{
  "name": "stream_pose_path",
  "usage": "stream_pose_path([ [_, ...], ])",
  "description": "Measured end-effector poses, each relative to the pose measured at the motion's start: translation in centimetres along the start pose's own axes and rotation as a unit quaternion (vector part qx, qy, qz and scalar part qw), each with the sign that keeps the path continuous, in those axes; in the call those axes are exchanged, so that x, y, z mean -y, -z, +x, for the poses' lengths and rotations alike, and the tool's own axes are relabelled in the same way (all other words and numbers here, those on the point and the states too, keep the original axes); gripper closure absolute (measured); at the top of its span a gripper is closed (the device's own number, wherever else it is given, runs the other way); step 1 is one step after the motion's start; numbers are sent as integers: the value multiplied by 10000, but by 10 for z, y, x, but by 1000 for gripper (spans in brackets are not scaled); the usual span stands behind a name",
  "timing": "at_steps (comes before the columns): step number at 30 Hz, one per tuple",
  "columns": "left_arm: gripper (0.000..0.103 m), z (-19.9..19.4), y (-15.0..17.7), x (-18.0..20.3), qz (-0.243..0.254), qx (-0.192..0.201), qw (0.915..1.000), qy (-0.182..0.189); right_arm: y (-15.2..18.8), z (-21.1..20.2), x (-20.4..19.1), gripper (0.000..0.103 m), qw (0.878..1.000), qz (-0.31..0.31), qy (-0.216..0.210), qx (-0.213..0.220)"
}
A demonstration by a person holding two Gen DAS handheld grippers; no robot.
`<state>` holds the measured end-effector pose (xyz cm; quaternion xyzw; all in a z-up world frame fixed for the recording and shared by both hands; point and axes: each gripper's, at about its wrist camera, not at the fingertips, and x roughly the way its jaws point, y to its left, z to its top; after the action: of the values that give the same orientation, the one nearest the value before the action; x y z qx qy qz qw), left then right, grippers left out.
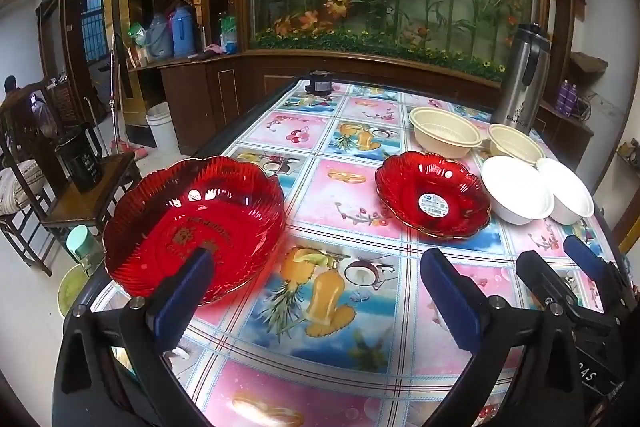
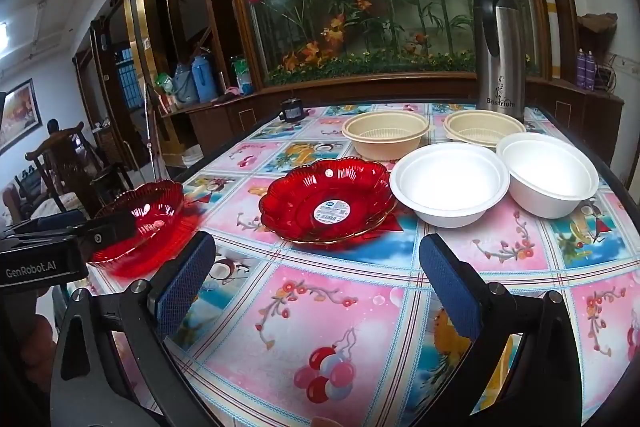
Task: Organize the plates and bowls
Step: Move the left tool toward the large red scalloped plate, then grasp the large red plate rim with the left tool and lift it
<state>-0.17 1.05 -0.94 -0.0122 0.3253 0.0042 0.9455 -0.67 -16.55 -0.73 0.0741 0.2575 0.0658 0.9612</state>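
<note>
Tilting down; both tools (image 1: 316, 291) (image 2: 316, 279) wide

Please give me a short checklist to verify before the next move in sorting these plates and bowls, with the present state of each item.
1. Left tongs open, holding nothing: ok.
2. Right tongs open, holding nothing: ok.
3. Red plate with sticker free of things on it: ok.
4. Other red plate fully on the table: not ok, it sits at the edge.
5. Two white bowls upright and unstacked: ok.
6. Two beige bowls empty: cannot tell.
</note>
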Motion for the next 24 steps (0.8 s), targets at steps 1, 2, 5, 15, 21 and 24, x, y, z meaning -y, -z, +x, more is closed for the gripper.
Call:
stream_pose_path([
  [1, 0, -1, 0, -1, -4, 13, 10000, -7, 0, 0, 1, 0, 10000, 3, -8, -12],
  [2, 0, -1, 1, -2, -10, 25, 10000, -15, 1, 1, 1, 0, 10000, -1, -10, -24],
  [5, 0, -3, 2, -6, -30, 48, 10000, -36, 1, -1, -1, 0, 10000, -26, -23, -17],
  [15, 0, -1, 8, -29, -140, -19, 9998, -123, 2, 3, -3, 0, 9999, -74, -73, -102],
  [21, 0, -6, 9, -45, -206, 34, 9996, -180, 2, 8, -6, 0, 9997, 8, -211, -159],
  [24, 0, -9, 9, -55, -266, 60, 9994, -223, -2, 16, -11, 0, 9981, 254, -497, -258],
])
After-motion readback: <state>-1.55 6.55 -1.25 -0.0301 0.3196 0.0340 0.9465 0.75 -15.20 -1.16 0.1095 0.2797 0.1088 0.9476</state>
